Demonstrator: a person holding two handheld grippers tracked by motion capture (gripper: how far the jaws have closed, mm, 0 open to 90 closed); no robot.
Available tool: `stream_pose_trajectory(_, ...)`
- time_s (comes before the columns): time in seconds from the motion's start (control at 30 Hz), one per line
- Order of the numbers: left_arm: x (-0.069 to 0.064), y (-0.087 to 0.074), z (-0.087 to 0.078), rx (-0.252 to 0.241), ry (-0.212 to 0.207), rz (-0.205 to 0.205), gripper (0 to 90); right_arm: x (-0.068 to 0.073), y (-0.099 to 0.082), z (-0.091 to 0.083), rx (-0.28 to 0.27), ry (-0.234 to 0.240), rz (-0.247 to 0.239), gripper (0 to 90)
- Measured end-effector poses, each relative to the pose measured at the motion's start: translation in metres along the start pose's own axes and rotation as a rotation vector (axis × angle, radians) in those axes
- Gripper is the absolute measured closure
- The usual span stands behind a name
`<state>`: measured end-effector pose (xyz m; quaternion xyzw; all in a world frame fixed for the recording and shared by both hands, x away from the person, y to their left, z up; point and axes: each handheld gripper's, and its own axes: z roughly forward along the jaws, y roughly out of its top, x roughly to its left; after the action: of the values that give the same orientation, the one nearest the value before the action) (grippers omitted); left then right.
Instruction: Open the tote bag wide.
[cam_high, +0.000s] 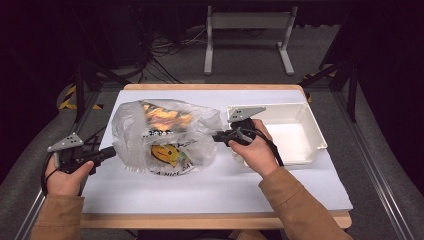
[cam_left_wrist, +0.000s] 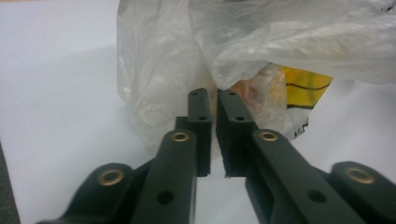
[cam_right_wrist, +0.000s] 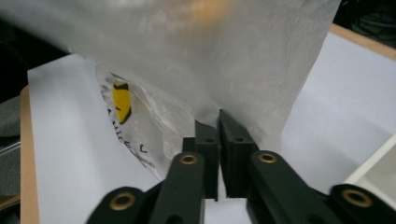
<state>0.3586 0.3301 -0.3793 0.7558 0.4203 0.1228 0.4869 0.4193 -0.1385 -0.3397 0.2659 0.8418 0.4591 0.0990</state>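
Jaws of the left gripper (cam_left_wrist: 212, 95) stand only a narrow slit apart, tips against the crinkled film of the clear plastic bag (cam_left_wrist: 196, 56); a fold of film meets the gap at the tips, but whether the pads pinch it cannot be told. Jaws of the right gripper (cam_right_wrist: 214, 122) show the same thin gap, their tips set into the bag's (cam_right_wrist: 224, 56) lower fold, and again a true pinch cannot be told.

From the high view, the bag (cam_high: 167, 135) sits on the white bench (cam_high: 210, 192) left of centre, nearer the far edge than the near one, with orange and yellow printed packets inside. The left gripper (cam_high: 111, 152) meets the bag's left side, the right gripper (cam_high: 216, 137) its right side. Just beyond the right hand (cam_high: 255, 147), a white tray (cam_high: 300, 132) stands at the bench's right edge.
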Motion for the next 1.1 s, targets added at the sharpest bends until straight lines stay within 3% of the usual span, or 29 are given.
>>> stream_pose_trajectory(0.4, -0.027, 0.029, -0.040, -0.112, 0.042, 0.067, 71.6, 0.016, 0.010, -0.045, -0.089, -0.028, -0.059, 65.6)
stream_pose_trajectory(0.57, -0.035, 0.045, -0.049, -0.146, 0.056, 0.099, 67.5, 0.016, 0.015, -0.058, -0.120, -0.043, -0.069, 63.1)
stream_pose_trajectory(0.77, -0.043, 0.065, -0.052, -0.175, 0.064, 0.116, 57.1, 0.012, 0.039, -0.082, -0.193, -0.093, -0.099, 59.2)
stream_pose_trajectory(0.8, -0.044, 0.067, -0.051, -0.178, 0.065, 0.115, 57.1, 0.012, 0.039, -0.082, -0.193, -0.093, -0.099, 59.2)
stream_pose_trajectory(0.83, -0.045, 0.071, -0.049, -0.181, 0.067, 0.117, 49.9, 0.009, 0.047, -0.083, -0.212, -0.100, -0.099, 55.3)
stream_pose_trajectory(0.93, -0.044, 0.082, -0.041, -0.185, 0.063, 0.112, 42.9, 0.003, 0.057, -0.080, -0.233, -0.089, -0.090, 52.9)
stream_pose_trajectory(1.1, -0.042, 0.095, -0.029, -0.185, 0.064, 0.108, 35.7, -0.007, 0.072, -0.058, -0.241, -0.052, -0.074, 45.1)
